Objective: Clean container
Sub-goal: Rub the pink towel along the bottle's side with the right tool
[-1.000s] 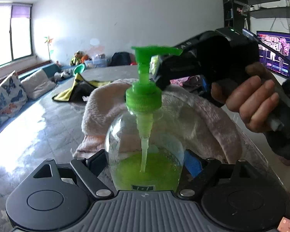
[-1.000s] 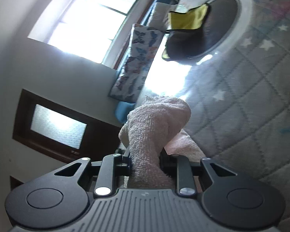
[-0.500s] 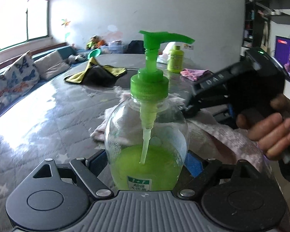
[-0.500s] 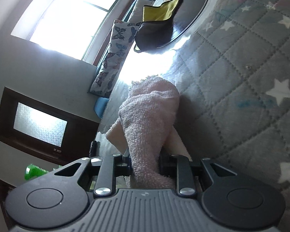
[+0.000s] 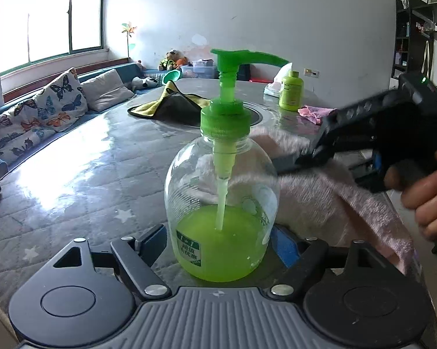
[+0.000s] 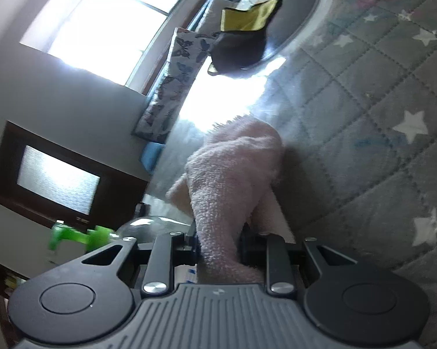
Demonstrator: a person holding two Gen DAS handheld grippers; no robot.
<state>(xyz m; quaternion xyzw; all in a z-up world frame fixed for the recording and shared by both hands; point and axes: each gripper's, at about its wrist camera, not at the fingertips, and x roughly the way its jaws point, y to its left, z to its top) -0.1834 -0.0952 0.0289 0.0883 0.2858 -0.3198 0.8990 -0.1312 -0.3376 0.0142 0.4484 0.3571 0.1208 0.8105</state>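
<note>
A clear pump bottle with a green pump head and green liquid in its lower part stands upright between the fingers of my left gripper, which is shut on its base. My right gripper is shut on a pink towel. In the left wrist view the right gripper holds the towel against the bottle's right rear side, low on the body. In the right wrist view the bottle shows at the lower left, blurred.
The quilted grey table has a round dark inset with a yellow and black cloth on it. A small green bottle and a pink rag sit at the far right. A sofa with cushions lies left.
The right gripper and towel have dropped from the pump head down to the bottle's right side. The left gripper has levelled the bottle upright over the table.
</note>
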